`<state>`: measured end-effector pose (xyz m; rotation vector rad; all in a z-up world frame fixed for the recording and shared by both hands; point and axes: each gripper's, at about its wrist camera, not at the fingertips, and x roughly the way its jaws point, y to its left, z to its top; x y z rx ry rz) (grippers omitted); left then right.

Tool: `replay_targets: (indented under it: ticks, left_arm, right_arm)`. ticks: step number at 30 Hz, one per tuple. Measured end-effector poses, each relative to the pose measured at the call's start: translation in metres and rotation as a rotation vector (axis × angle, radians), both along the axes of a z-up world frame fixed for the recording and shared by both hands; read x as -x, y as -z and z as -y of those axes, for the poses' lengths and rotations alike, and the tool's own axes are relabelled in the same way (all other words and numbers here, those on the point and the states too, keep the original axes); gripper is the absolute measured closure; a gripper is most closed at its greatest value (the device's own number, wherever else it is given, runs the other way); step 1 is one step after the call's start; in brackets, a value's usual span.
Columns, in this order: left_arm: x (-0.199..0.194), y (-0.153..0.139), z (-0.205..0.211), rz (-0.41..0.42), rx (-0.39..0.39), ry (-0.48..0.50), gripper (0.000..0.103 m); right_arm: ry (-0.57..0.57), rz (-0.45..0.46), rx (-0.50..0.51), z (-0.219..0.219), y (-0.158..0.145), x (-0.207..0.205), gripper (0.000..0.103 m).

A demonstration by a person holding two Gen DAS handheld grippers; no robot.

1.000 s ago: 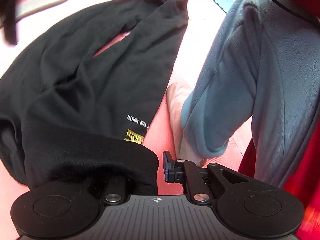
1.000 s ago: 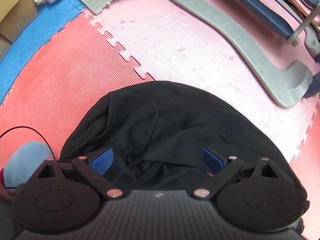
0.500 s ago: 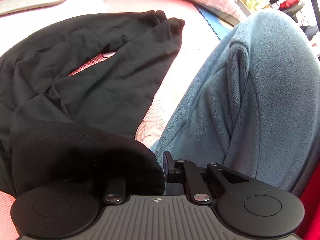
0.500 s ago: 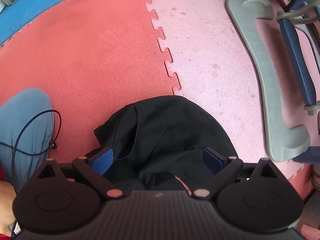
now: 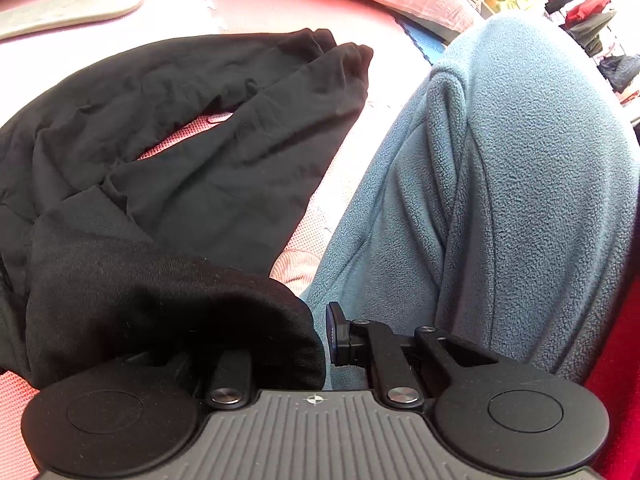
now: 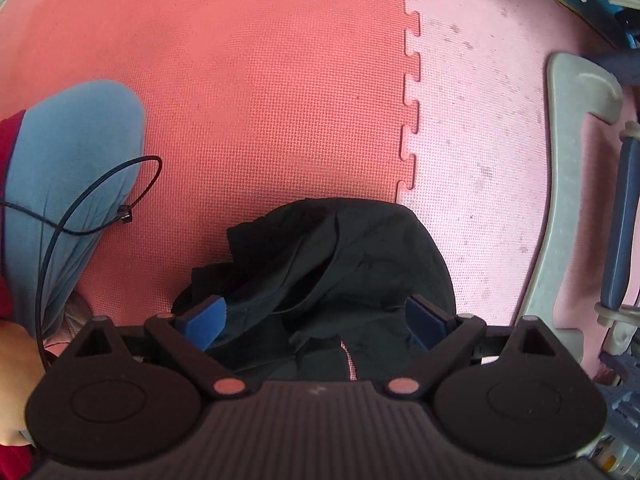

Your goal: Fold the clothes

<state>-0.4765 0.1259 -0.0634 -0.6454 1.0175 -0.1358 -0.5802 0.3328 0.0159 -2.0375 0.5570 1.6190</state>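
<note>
A pair of black trousers (image 5: 200, 152) lies on the foam floor mat, its two legs stretched away from me in the left wrist view. My left gripper (image 5: 320, 328) is shut on a thick fold of their near end. That cloth drapes over and hides its left finger, so only the right fingertip (image 5: 334, 332) shows. In the right wrist view my right gripper (image 6: 314, 320) points steeply down with its blue pads (image 6: 204, 320) wide apart. A bunch of the black trousers (image 6: 340, 264) sits between and below them, and neither pad visibly presses on it.
A person's bent leg in blue-grey fleece (image 5: 500, 200) fills the right of the left view and appears again as a knee (image 6: 60, 184) in the right view, with a thin black cable (image 6: 100, 200) looped over it. A grey curved plastic base (image 6: 568, 200) lies right of the red and pink mat (image 6: 260, 100).
The left view has swung toward the fleece leg, and the trousers' yellow label has gone from sight. The right view rolled, turning the mat seam upright, and the cloth bunch looks narrower.
</note>
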Motion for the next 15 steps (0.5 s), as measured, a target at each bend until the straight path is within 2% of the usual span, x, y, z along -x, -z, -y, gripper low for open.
replay_targets:
  ticks: [7,15]
  left_arm:
    - [0.007,-0.007,-0.004,0.035,0.009,-0.028,0.087]
    - [0.015,-0.015,-0.017,0.114,0.080,-0.065,0.087]
  right_arm:
    - [-0.156,0.034,0.048,0.007,0.017,0.036,0.007]
    - [-0.287,0.044,0.192,0.007,0.049,0.063,0.007]
